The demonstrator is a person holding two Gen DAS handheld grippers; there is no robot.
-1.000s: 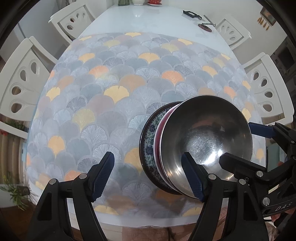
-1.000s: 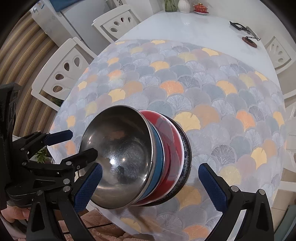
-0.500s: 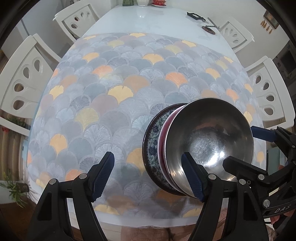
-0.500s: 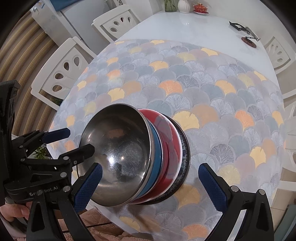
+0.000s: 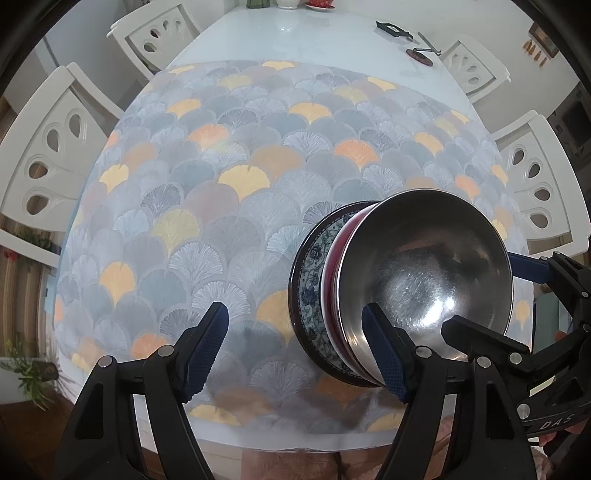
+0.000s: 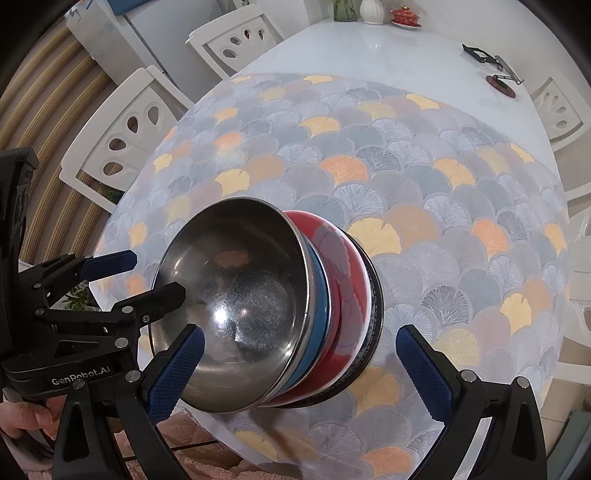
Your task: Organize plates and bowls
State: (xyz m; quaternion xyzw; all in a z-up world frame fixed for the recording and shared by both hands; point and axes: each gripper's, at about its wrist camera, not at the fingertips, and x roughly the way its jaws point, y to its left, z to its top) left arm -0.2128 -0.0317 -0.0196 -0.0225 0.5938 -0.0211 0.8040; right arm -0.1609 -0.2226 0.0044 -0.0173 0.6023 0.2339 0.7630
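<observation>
One stack stands near the table's front edge: a steel bowl on top, a blue bowl and a red bowl under it, a blue-patterned plate at the bottom. The steel bowl also shows in the right wrist view. My left gripper is open and empty, just left of the stack, its right finger in front of the bowl. My right gripper is open and empty, above the stack, which lies between its fingers. Each gripper shows in the other's view.
The table carries a scallop-patterned cloth. White chairs stand around it. At the far end lie a small black tool, a round dark object and jars with a red dish.
Both grippers have drawn back and up a little from the stack. The stack has not moved. Both stay open.
</observation>
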